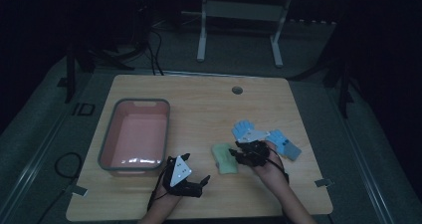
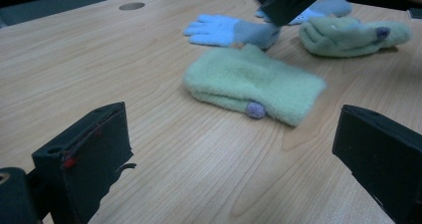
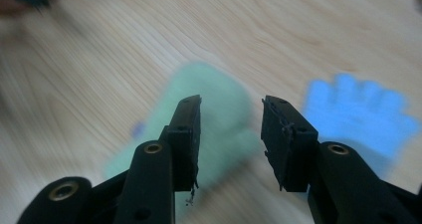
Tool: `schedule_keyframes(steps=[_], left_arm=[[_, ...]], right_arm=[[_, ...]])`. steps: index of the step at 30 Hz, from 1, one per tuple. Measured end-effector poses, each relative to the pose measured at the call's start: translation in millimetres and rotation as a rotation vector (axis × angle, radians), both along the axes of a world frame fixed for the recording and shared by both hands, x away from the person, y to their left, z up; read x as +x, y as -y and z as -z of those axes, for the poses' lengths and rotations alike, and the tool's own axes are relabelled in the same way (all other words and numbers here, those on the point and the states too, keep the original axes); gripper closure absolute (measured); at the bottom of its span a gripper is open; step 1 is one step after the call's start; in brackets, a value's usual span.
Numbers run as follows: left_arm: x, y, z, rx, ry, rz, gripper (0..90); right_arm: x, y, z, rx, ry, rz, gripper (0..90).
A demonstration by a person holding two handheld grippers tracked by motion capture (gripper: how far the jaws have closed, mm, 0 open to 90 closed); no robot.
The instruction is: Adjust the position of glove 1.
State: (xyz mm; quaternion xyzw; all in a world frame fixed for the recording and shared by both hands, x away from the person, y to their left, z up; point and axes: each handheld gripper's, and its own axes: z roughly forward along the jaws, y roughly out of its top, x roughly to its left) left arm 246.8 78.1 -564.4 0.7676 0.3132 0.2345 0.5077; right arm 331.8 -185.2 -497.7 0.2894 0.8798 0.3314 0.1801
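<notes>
A pale green mitten [image 1: 224,158] lies flat on the wooden table [image 1: 199,104], its small purple dot [image 2: 256,109] facing my left gripper. A second green mitten [image 2: 348,35] lies farther right. Beyond them are two light blue gloves [image 1: 244,129] [image 1: 287,144]. My right gripper [image 1: 235,156] hovers over the near mitten [image 3: 209,114] with its jaws apart and nothing between them; the blue glove [image 3: 358,114] lies off to its right in that blurred view. My left gripper [image 1: 198,167] sits near the table's front edge, wide open and empty [image 2: 234,134], pointing at the mitten.
A pink bin with a grey rim [image 1: 107,139] stands empty on the left half of the table. A round cable hole [image 1: 237,90] is at the far edge. White frame legs [image 1: 201,40] stand on the floor behind the table.
</notes>
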Motion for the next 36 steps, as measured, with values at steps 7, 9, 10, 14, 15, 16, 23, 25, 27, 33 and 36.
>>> schedule_keyframes(steps=[7,9,10,14,15,16,23,25,27,33,36], left_arm=[[0.4,0.9,-0.1,0.006,-0.001,0.007,2.2],[0.5,0.9,-0.1,0.006,-0.002,0.005,2.2],[0.5,1.0,-0.1,0.005,-0.002,0.004,2.2],[0.6,0.9,-0.1,0.005,-0.003,-0.001,2.2],[0.6,0.9,-0.1,0.005,-0.003,-0.002,2.2],[0.6,0.9,-0.1,0.004,-0.004,-0.003,2.2],[0.1,1.2,-0.1,0.007,0.001,-0.007,2.2],[0.1,1.3,0.0,0.008,0.002,-0.005,2.2],[0.2,1.2,-0.1,0.008,0.001,-0.004,2.2],[0.0,1.2,0.0,0.005,0.0,-0.009,2.2],[0.2,1.0,-0.1,0.005,-0.001,-0.01,2.2]], right_arm=[[-1.9,65.9,-13.4,0.002,-0.071,-0.039,64.0],[-6.5,81.2,-10.3,-0.008,-0.092,-0.032,64.0],[-8.1,85.2,-8.1,-0.015,-0.096,-0.035,63.9],[-14.6,102.3,6.9,-0.055,-0.13,-0.038,62.6],[-15.3,106.8,11.5,-0.055,-0.139,-0.03,62.1],[-15.7,109.1,14.0,-0.054,-0.145,-0.026,61.9],[-20.0,110.6,30.4,-0.11,-0.174,-0.008,60.5],[-21.5,108.5,31.3,-0.128,-0.161,-0.006,62.8],[-22.2,108.0,33.0,-0.119,-0.16,-0.001,66.4],[-29.0,106.4,35.7,-0.089,-0.14,0.031,82.6],[-32.2,105.6,33.2,-0.036,-0.156,0.123,85.8]])
